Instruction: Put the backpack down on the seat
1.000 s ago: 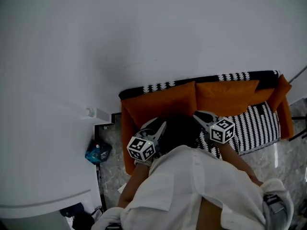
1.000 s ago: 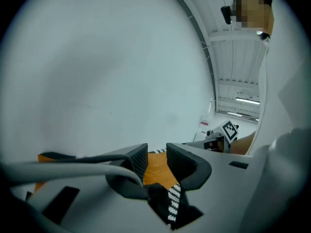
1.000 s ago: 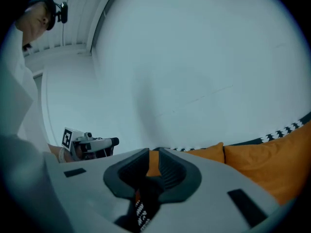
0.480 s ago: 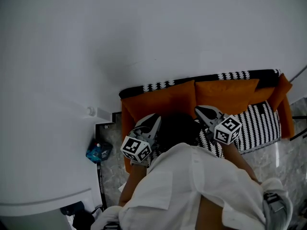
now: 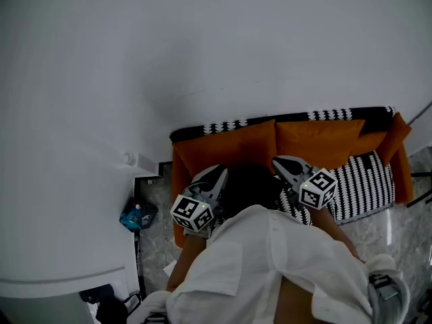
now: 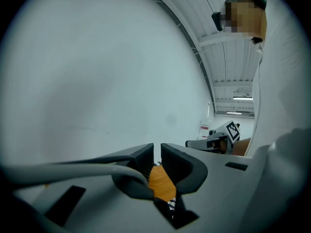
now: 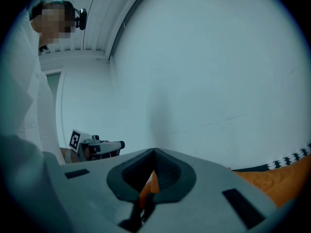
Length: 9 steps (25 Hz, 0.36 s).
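Note:
A dark rounded backpack point(image 5: 251, 184) rests on the seat of an orange sofa point(image 5: 229, 147), partly hidden by my white sleeve and shirt. My left gripper point(image 5: 219, 175) is at its left side, jaws shut to a thin slit with nothing between them point(image 6: 157, 152). At the backpack's right side is my right gripper point(image 5: 279, 163), jaws also shut and empty point(image 7: 154, 154). From the head view I cannot tell whether either tip touches the bag. Both gripper views point up at the white wall, with orange cushion showing below the jaws.
A black-and-white striped throw point(image 5: 368, 181) covers the sofa's right seat and back edge. A blue bag point(image 5: 137, 214) lies on the marble floor point(image 5: 405, 221) left of the sofa. A white rounded counter point(image 5: 61, 275) fills the lower left.
My left gripper has pulled back a little toward the lower left and its jaws have closed. The right gripper has barely shifted. The backpack stays on the seat.

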Tool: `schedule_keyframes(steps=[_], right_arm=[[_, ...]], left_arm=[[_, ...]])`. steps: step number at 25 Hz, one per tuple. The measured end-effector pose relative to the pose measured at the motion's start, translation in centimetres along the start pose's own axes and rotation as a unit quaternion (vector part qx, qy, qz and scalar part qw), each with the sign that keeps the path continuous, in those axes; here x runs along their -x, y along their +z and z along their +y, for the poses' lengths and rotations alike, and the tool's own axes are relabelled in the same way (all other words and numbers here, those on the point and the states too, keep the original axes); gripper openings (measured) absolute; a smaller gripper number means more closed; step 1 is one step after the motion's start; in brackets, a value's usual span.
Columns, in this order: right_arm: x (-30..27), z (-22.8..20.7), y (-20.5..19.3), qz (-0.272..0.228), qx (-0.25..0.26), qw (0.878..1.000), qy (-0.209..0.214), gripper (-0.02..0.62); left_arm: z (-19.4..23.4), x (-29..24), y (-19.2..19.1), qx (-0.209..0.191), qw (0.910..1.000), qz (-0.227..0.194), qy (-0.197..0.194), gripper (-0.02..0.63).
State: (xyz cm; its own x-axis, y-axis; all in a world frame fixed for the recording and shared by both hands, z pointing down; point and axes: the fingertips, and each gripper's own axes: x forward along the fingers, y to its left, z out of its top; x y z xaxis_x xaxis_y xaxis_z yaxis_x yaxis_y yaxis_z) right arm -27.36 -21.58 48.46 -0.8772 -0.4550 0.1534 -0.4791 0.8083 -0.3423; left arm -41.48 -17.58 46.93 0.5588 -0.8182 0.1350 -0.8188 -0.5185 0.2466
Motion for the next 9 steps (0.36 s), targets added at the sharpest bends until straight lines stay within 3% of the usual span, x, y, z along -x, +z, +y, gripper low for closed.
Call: schedule_keyframes(steps=[9], right_arm=[[0.2,1.2,-0.3,0.007,0.006,1.0,0.01,0.018]], left_arm=[[-1.1,0.1,0.1,0.001,0.9999,-0.001,-0.015,0.064]])
